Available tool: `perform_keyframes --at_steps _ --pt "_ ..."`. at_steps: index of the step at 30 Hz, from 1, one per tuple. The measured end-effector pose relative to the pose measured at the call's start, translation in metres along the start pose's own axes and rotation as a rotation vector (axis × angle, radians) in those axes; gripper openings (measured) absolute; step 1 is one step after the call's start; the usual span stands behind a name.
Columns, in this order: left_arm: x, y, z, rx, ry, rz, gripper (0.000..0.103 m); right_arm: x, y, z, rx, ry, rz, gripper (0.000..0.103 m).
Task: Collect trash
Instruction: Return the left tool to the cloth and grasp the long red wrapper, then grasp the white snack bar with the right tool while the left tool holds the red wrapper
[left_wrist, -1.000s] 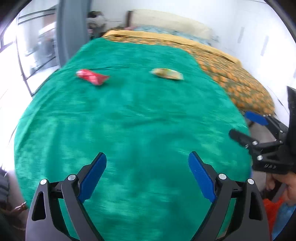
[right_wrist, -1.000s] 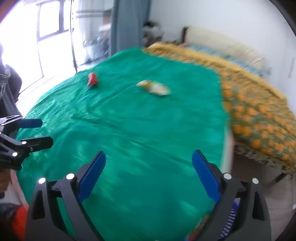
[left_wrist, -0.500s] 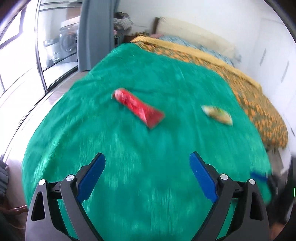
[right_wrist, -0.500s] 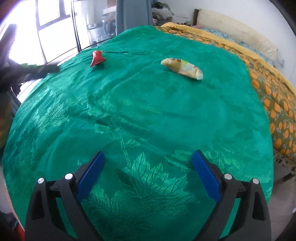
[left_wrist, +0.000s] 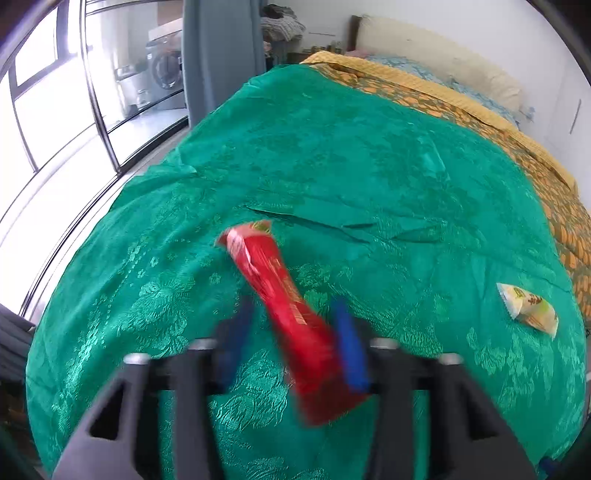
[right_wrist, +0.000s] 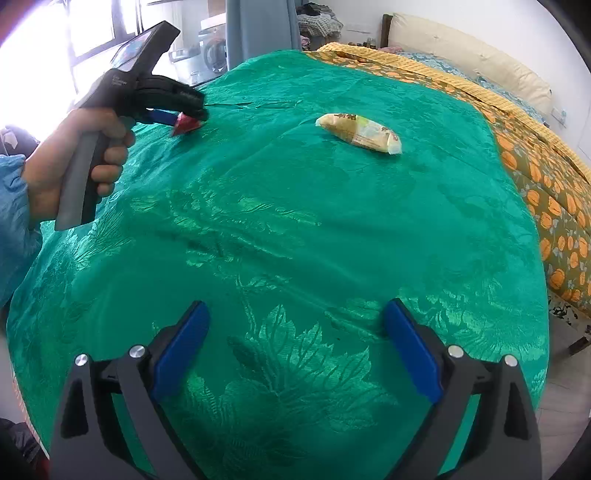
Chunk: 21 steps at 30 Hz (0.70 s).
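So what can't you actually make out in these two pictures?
- Left gripper: its jaws have just been closing around the red wrapper; motion blur in the left wrist view hides whether the pads press it yet.
- The same wrapper in the right wrist view: only a tip shows, the gripper covers the rest.
- Print on the yellow wrapper: too small in both views.
- Any trash bin or bag: none in view.

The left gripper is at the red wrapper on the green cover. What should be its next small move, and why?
Probably finish closing, then lift. The left gripper has just been closing and the red wrapper lies between its fingers, but blur hides whether both pads press it yet.
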<state>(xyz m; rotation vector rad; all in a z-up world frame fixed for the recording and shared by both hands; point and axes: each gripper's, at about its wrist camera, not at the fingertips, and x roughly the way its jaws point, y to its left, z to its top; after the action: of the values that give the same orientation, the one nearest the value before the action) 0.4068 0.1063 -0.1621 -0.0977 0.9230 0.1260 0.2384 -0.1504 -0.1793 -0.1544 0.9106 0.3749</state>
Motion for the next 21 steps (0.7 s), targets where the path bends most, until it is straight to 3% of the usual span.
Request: perform_keyframes --at_steps 2,4,7,11,16,18,20,21 --pt "-0.006 0.001 -0.005 0.023 -0.016 -0.007 0.016 -0.001 0.000 0.000 0.003 -0.001 -0.002 0.092" --pt "-0.017 0.002 -0.012 0.044 -0.024 -0.029 0.013 0.000 -0.001 -0.001 0.009 -0.001 -0.005 0.092" --pt "-0.053 0.001 -0.035 0.097 -0.047 -0.103 0.011 -0.001 -0.002 -0.001 0.015 -0.001 -0.008 0.092" --pt "-0.093 -0.005 -0.081 0.187 -0.019 -0.208 0.011 -0.001 -0.002 -0.001 0.013 -0.002 -0.012 0.092" --pt "-0.114 -0.017 -0.138 0.259 0.016 -0.289 0.012 -0.002 -0.001 -0.002 0.009 -0.004 -0.023 0.092" --pt "-0.114 -0.020 -0.148 0.273 0.002 -0.286 0.017 -0.002 -0.001 -0.002 0.009 -0.004 -0.025 0.092" --pt "-0.111 -0.021 -0.149 0.278 -0.007 -0.279 0.052 -0.002 -0.002 -0.002 0.012 -0.003 -0.024 0.093" --pt "-0.110 -0.021 -0.149 0.270 -0.014 -0.279 0.060 -0.002 -0.002 -0.002 0.014 -0.002 -0.023 0.093"
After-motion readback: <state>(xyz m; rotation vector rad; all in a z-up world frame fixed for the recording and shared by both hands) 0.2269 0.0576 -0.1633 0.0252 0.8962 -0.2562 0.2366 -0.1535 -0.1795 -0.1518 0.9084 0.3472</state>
